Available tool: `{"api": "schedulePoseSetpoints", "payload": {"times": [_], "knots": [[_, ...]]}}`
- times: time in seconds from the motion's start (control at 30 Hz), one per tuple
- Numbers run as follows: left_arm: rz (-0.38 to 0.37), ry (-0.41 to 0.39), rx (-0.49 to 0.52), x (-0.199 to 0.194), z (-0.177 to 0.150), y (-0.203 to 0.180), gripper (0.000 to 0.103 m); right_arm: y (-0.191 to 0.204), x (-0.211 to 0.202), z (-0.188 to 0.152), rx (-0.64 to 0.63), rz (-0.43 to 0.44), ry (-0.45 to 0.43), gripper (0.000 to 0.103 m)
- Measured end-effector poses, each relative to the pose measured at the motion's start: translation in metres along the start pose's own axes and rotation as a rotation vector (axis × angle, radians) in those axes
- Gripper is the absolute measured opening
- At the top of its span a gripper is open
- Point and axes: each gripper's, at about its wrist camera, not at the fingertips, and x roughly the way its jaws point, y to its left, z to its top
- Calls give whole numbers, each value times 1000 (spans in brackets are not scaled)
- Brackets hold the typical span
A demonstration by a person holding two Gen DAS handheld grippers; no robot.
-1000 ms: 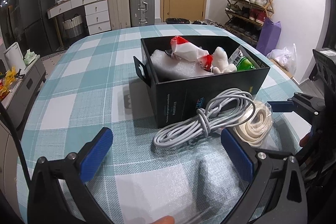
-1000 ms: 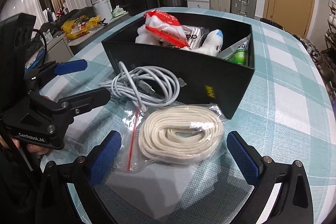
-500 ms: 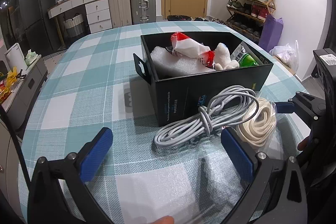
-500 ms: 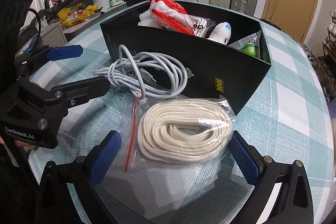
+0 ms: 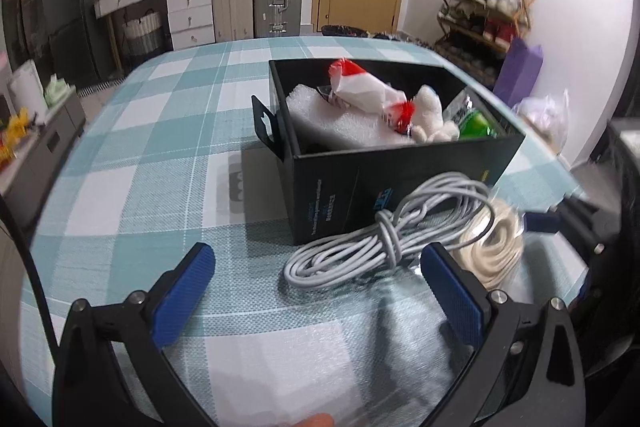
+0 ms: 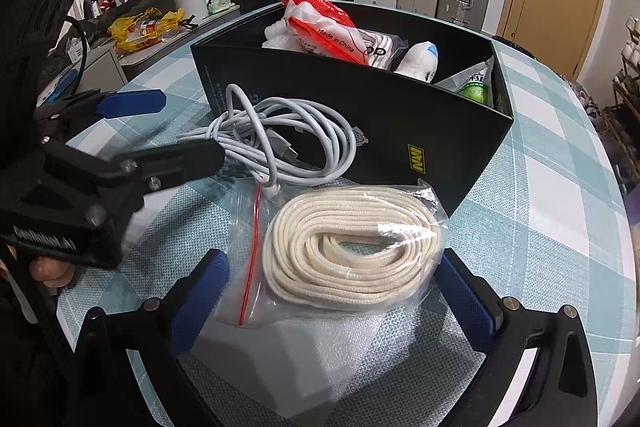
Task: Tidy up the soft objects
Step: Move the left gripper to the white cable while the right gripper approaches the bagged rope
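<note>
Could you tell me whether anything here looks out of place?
Yes: the grey cable and the bagged white rope lie on the tablecloth outside the black box that holds the other soft items.

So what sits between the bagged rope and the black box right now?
In the right wrist view, the coiled grey cable lies on the tablecloth between the bagged rope and the black box, against the box's front wall, its end reaching the bag.

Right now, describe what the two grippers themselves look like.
Both match: the left gripper and right gripper have black angular frames with silver screws and two long fingers faced with ribbed blue pads. Seen from the right wrist camera, the left gripper's body carries white "CenRobot.AI" lettering, and a thin black cable curves up behind it.
</note>
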Motion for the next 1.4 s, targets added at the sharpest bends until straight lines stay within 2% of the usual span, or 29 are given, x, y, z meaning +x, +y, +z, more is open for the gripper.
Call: {"api": "schedulePoseSetpoints", "payload": {"times": [0.07, 0.23, 0.33, 0.7, 0.93, 1.13, 1.27, 1.4], "knots": [[-22, 7, -35, 2, 2, 5, 103, 0, 0, 0, 0, 0, 0, 102], [-6, 41, -93, 12, 4, 11, 103, 0, 0, 0, 0, 0, 0, 102], [-27, 57, -133, 15, 4, 16, 103, 0, 0, 0, 0, 0, 0, 102], [-59, 99, -139, 24, 4, 7, 103, 0, 0, 0, 0, -1, 0, 102], [-51, 100, -141, 25, 6, 4, 101, 0, 0, 0, 0, -1, 0, 102], [-32, 97, -107, 22, 4, 3, 92, 0, 0, -1, -1, 1, 0, 102], [-40, 88, -91, 17, 0, 6, 78, -3, -2, -2, -3, 9, -2, 102], [-54, 81, -81, 11, -5, 9, 72, -4, -2, -3, -3, 10, -2, 102]]}}
